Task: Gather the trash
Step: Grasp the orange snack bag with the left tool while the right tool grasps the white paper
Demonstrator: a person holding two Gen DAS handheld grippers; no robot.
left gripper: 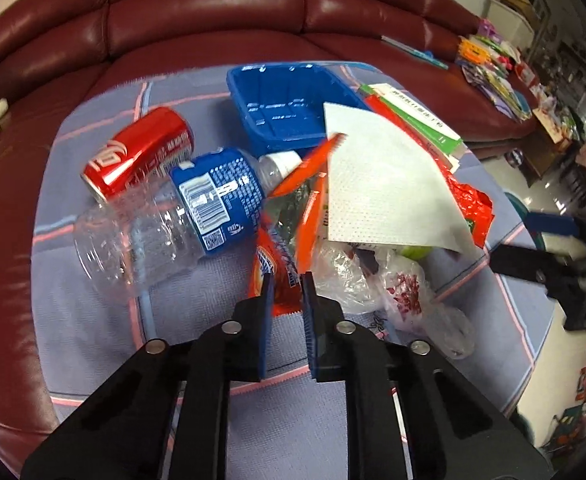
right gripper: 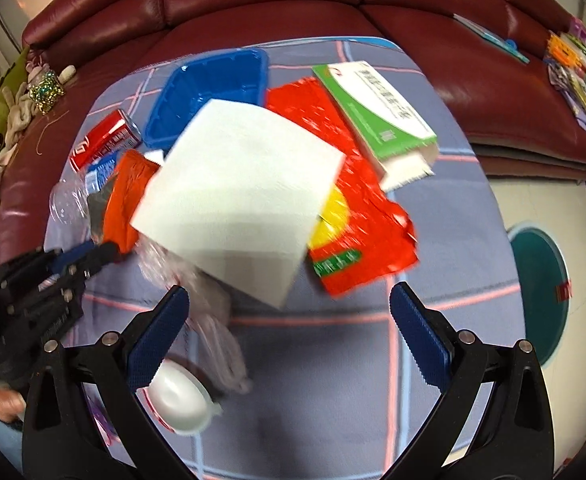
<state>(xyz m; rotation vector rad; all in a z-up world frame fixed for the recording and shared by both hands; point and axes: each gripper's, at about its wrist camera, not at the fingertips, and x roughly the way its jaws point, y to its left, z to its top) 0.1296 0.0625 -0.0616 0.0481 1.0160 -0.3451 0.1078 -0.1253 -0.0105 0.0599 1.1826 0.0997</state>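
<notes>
Trash heaped on a blue plaid cloth. Far left: red soda can (left gripper: 139, 152) on its side. Touching it, a clear plastic bottle (left gripper: 165, 224), blue label, white cap, also on its side. Centre: orange snack wrapper (left gripper: 289, 240), crumpled, lifted at its near edge. A white paper napkin (left gripper: 385, 184) lies flat over the pile. Beneath it, a crumpled clear plastic bag (left gripper: 377, 280). Right: red foil packet (right gripper: 357, 208). Far right: green-and-white carton (right gripper: 381, 116), end open. Far centre: empty blue plastic tray (left gripper: 281, 104).

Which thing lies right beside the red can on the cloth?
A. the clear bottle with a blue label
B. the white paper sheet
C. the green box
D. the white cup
A: in the left wrist view the bottle lies against the can, while the box and the sheet are farther right.
</notes>
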